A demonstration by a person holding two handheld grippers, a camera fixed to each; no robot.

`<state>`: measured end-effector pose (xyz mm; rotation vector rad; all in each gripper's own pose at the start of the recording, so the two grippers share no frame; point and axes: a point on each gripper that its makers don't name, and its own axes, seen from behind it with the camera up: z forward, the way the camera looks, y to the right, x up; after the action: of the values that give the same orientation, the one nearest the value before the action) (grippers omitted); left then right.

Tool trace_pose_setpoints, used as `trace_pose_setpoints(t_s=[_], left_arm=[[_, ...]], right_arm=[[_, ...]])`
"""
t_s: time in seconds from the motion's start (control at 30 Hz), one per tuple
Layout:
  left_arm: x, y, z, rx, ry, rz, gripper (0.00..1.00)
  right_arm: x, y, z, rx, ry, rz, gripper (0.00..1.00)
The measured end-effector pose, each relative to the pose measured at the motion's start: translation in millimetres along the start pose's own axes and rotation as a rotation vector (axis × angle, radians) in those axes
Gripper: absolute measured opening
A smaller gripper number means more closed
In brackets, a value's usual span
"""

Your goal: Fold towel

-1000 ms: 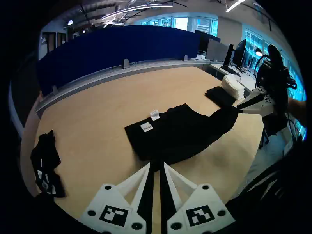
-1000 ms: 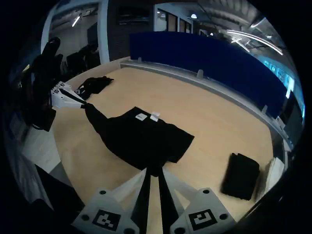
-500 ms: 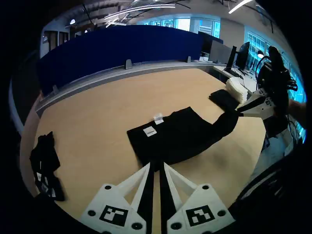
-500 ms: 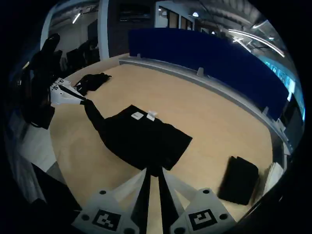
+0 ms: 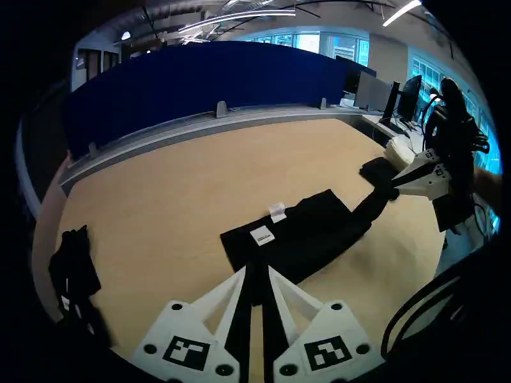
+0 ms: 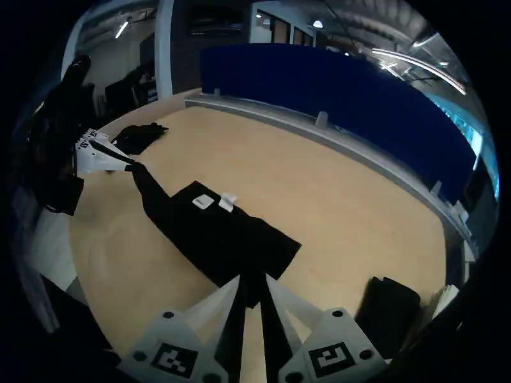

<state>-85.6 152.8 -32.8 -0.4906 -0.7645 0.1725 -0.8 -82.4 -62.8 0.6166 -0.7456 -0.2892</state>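
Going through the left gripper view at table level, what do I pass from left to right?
crumpled black cloth → black towel, spread on the table → right gripper, its jaws closed on the towel's lifted corner.

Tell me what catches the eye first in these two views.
A black towel is stretched across the pale wooden table, one end pinched in the left hand-held gripper and the other in the right hand-held gripper. Two white tags stand out on the cloth. Behind the table runs a deep blue partition.
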Motion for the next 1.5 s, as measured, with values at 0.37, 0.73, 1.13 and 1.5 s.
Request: trace_pose_setpoints(t_s=[0.37,0.73,1.13,1.5], left_arm=[[4.4,-11.3,25.8,0.002,-0.008,0.004,0.09],[-3.7,-12.9,48.9,-0.007,-0.026,0.006,0.09],[-11.2,-24.2,83.4,0.003,-0.038,0.019,0.09],[-17.8,-29.3,106.5,0.014,-0.04,0.016,0.09]], right_arm=[[1.4,11.1,23.5,0.005,-0.019,0.004,0.13],[-11.5,18.7,42.8,0.007,-0.051,0.024,0.13],[-23.7,36.1,78.9,-0.007,-0.074,0.087,0.13],[-31.1,42.3,97.7,-0.023,-0.087,0.13,0.14]])
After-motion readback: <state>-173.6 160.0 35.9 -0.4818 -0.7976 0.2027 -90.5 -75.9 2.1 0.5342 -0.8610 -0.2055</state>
